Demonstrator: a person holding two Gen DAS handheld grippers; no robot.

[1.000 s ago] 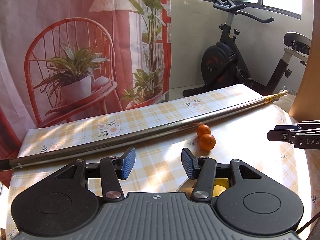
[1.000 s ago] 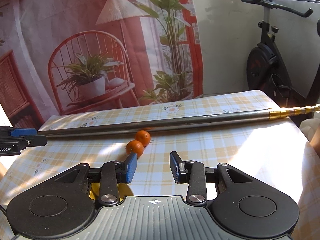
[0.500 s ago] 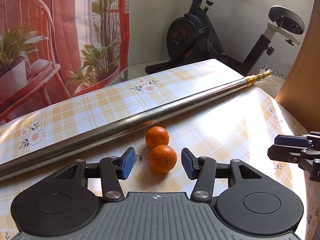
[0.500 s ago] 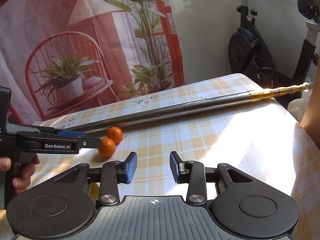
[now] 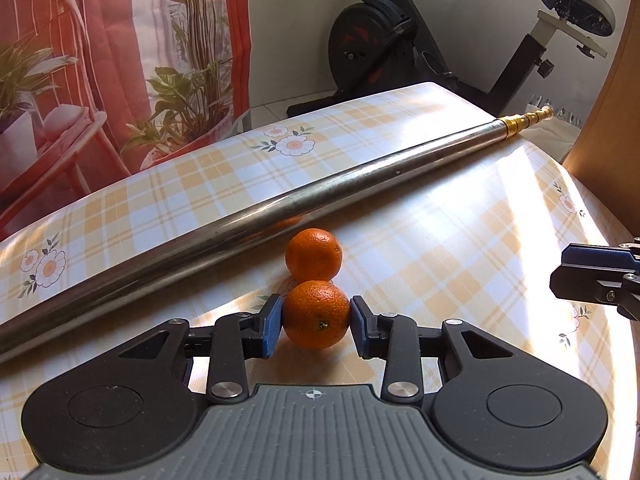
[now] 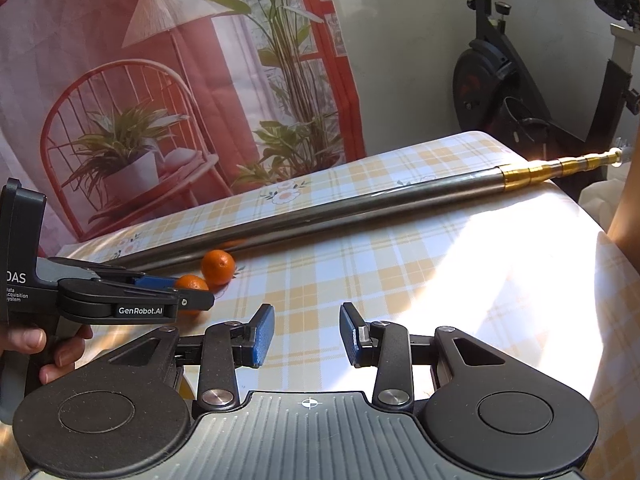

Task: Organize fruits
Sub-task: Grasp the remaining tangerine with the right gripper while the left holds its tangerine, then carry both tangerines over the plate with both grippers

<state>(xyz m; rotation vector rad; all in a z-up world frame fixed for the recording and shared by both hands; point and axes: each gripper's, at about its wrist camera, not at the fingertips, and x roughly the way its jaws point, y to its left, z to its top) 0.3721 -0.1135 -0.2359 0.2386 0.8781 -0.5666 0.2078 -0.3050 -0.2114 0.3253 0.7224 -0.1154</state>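
The left gripper point(image 5: 316, 322) pinches the near orange point(image 5: 317, 314) on the table point(image 5: 460, 240), touching a second orange point(image 5: 314, 255) at 12 o'clock, which rests against the pole point(image 5: 248, 216). The right gripper point(image 6: 307, 334) waits spread, empty.

Two oranges sit touching mid-frame in the left wrist view, near orange point(image 5: 317, 316) right btwn the left gripper point(image 5: 316, 322) pads, far orange point(image 5: 314, 255) just behind it & just in front of the metal pole point(image 5: 256, 216), which lies on the table point(image 5: 460, 240) diagonally from lower left to upper right. Right gripper point(image 6: 307, 334) sits lower centre in its own view, over bare table w/ nothing btwn its pads, and shows at the right edge of the left wrist view. Exercise bike point(image 5: 404, 36) stands behind the table, upper right; curtain point(image 5: 120, 60) hangs behind it, upper left; a hand point(image 6: 44, 350) on the left gripper's handle is at the lower left edge of the right wrist view.
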